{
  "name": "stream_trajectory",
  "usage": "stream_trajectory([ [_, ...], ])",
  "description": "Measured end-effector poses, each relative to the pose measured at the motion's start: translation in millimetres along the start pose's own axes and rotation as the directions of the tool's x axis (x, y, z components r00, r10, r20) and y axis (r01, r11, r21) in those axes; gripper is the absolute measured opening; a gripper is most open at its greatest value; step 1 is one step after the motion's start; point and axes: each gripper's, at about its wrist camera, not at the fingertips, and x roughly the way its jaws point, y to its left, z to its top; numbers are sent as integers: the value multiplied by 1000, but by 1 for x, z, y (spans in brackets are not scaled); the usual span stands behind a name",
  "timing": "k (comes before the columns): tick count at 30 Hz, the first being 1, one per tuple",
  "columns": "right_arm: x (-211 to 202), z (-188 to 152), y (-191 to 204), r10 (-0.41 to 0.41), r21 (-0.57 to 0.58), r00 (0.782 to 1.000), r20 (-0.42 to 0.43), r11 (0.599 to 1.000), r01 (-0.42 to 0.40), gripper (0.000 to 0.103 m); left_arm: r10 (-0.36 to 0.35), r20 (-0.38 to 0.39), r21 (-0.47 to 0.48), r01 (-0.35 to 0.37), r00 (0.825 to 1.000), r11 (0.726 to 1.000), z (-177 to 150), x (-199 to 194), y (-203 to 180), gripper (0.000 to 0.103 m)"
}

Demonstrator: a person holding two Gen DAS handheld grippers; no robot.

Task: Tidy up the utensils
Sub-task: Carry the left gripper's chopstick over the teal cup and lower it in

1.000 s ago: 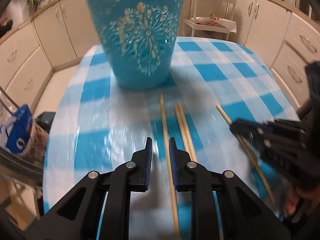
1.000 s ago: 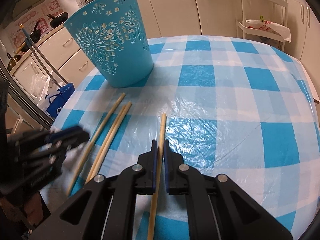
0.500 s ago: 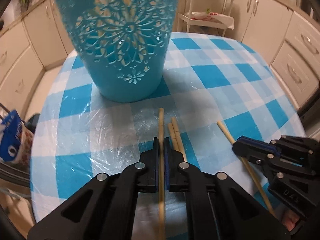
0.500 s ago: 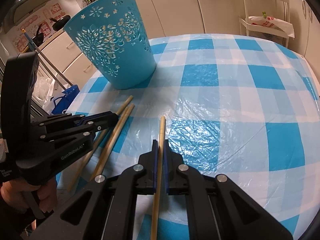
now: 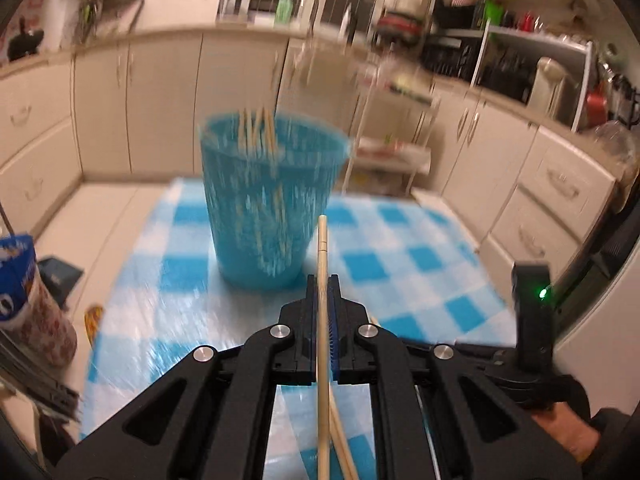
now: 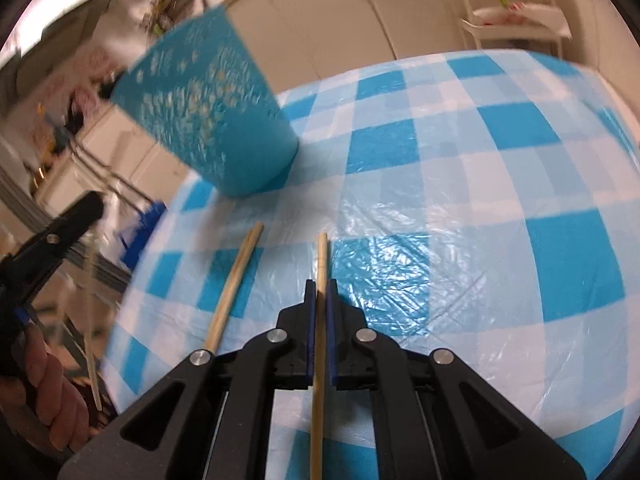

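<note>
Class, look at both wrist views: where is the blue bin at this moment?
The blue bin stands on the checked tablecloth, ahead of both tools: centre in the left wrist view, upper left in the right.

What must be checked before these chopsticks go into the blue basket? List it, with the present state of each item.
1. Left gripper clamped on its chopstick: ok.
2. Right gripper clamped on its chopstick: ok.
3. Blue basket upright on the checked table: ok.
4. Room in the basket: cannot tell; several chopsticks already stand in it, and the view is blurred.
5. All chopsticks collected: not ok; a loose pair lies on the table beside the right gripper.
6. Left chopstick tip above the basket rim: not ok.
</note>
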Motion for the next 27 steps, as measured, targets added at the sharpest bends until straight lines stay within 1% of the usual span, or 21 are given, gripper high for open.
stream_trajectory([
  [3,-12,-2,-3,30,28,998,53,999,-32,6,3,64,7,-4,998,1000,14,-17,-3,5],
  [5,-17,-4,-1,44,32,996,82,998,-47,6,4,92,10,-5,996,1000,21,-23,-4,5],
  [8,-20,-6,-1,53,39,993,102,998,-57,6,8,143,17,-10,990,1000,29,-34,-4,5],
  [15,-15,-7,-1,56,38,996,75,998,-59,6,-16,204,23,11,979,1000,47,-39,1,5],
  [19,-13,-7,-1,54,39,996,67,998,-57,6,-36,261,12,34,965,999,63,-43,11,5],
  [22,-12,-7,-2,54,44,997,62,997,-57,6,-42,303,-13,48,952,999,80,-45,24,5],
  [25,-12,-7,-5,63,62,996,65,996,-67,6,-38,345,-39,55,938,998,102,-44,34,5],
  [27,-13,-6,-10,76,84,995,70,993,-81,6,-39,382,-49,62,924,997,120,-41,39,5],
])
